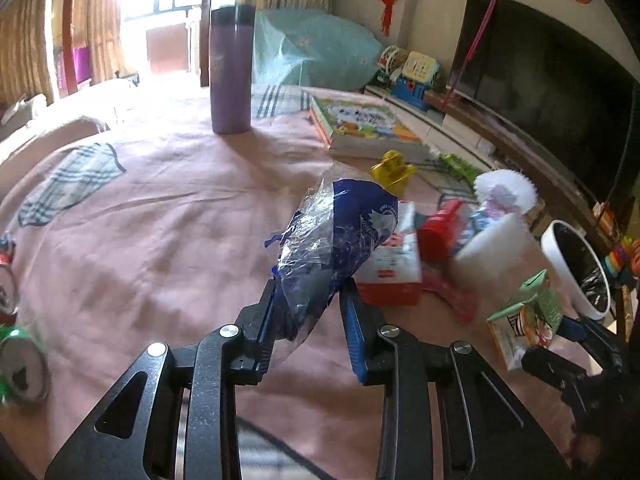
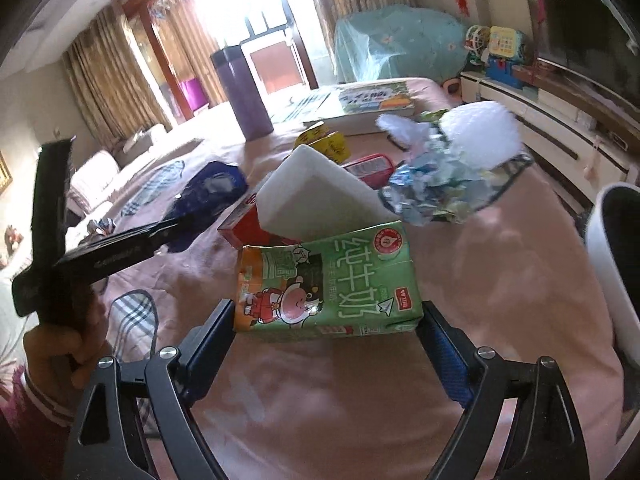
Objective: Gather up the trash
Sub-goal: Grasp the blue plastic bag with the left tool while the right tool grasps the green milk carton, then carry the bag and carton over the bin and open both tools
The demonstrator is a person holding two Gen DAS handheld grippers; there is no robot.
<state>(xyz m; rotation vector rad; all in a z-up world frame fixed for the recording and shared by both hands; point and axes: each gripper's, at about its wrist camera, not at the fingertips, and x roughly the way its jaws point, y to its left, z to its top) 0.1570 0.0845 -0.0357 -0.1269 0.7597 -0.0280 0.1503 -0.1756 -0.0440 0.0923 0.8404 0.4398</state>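
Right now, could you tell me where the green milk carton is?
The green milk carton is clamped in the right tongs above the pink cloth, left of the white bin.

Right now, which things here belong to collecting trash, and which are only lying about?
For the job:
- blue plastic bag held in the left gripper
- green milk carton held in the right gripper
- white bin
- crumpled wrapper

Lying about:
- purple flask
- picture books
- television
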